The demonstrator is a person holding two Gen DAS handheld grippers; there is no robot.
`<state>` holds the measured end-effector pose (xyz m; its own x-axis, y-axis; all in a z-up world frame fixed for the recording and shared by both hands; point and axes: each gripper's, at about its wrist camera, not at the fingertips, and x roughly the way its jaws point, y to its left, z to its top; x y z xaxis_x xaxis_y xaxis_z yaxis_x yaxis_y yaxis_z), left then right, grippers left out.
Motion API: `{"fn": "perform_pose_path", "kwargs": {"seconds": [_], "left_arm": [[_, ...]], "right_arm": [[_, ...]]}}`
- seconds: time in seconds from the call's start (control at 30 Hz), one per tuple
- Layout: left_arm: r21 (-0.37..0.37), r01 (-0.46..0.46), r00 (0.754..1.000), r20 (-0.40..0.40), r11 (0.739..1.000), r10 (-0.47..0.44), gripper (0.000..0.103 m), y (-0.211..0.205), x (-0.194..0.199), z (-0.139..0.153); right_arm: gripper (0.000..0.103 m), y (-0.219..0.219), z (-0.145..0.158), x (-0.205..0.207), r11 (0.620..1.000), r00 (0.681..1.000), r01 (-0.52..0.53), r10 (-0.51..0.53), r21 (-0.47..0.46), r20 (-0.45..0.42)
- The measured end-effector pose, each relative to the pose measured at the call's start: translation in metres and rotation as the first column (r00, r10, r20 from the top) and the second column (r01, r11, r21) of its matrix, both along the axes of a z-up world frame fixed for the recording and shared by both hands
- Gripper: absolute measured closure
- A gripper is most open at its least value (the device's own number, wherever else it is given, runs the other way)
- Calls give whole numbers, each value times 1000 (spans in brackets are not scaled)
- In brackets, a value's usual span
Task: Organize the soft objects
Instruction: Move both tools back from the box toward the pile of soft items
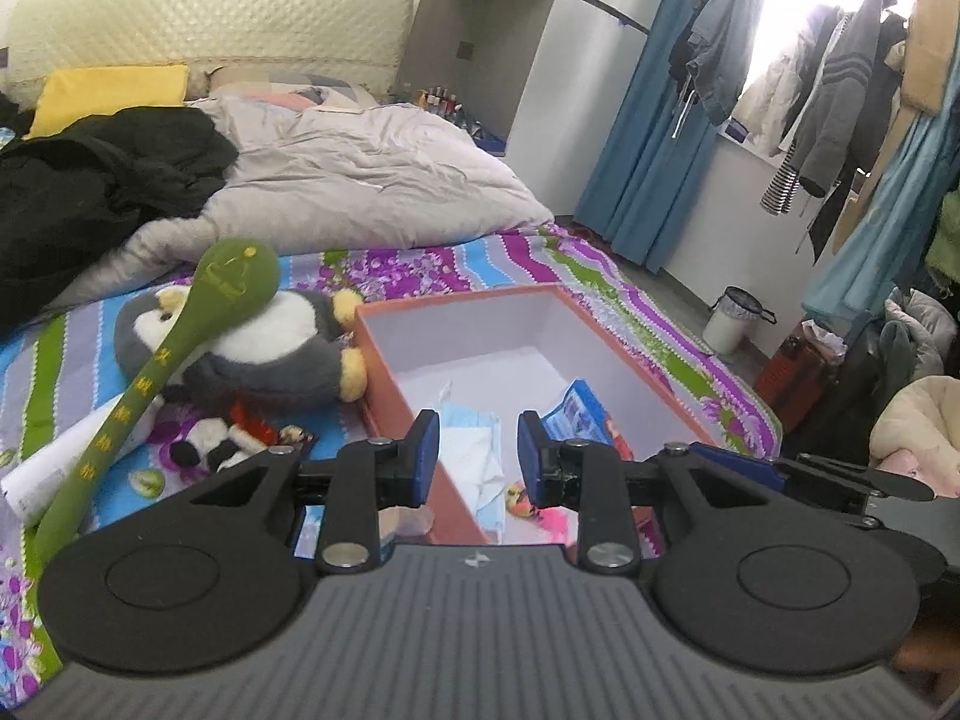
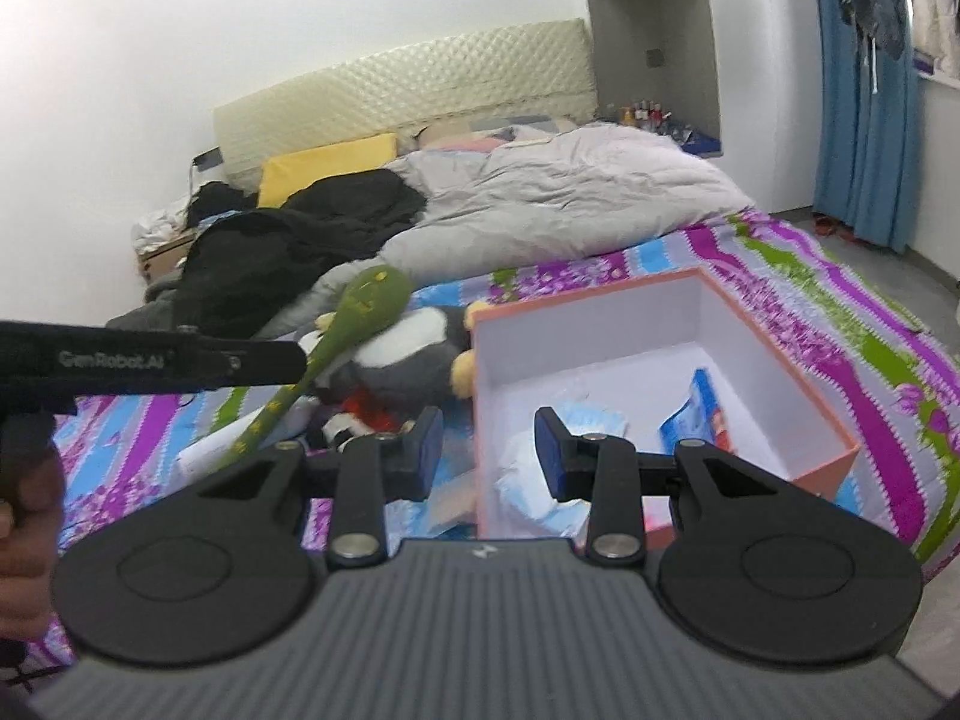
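An orange box (image 1: 456,299) with a white inside lies open on the striped bedsheet; in it are a light blue soft pack (image 1: 480,450) and a blue packet (image 1: 579,408). Left of the box sits a grey and white penguin plush (image 1: 270,348), with a long green plush stick (image 1: 180,360) leaning across it and a small black and white plush (image 1: 210,444) in front. My left gripper (image 1: 477,456) hovers open over the box's near left wall, holding nothing. My right gripper (image 2: 489,450) is open and empty above the box (image 2: 576,294), near the penguin (image 2: 408,360).
A grey duvet (image 1: 372,180), black clothes (image 1: 90,192) and a yellow pillow (image 1: 108,96) cover the far part of the bed. A white bin (image 1: 735,318) stands on the floor to the right, below hanging coats (image 1: 810,78). A hand (image 2: 24,510) holds the left gripper's body (image 2: 150,360).
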<state>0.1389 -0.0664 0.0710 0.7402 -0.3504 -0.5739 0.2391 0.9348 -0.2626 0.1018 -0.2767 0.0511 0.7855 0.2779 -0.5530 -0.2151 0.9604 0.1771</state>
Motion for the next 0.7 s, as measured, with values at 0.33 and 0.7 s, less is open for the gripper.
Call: {"fn": "perform_pose_path", "kwargs": {"seconds": [0.33,0.7], "left_arm": [[-9,-43,999,-5,999,43,70,18,-43,-16],[-17,-104,992,-71,994,102,70,43,-74,-44]], "right_arm": [[66,19,-11,-31,999,999,-30,30,-10,-18],[66,43,-23,-51,997,997,-72,71,-22,-40]]}}
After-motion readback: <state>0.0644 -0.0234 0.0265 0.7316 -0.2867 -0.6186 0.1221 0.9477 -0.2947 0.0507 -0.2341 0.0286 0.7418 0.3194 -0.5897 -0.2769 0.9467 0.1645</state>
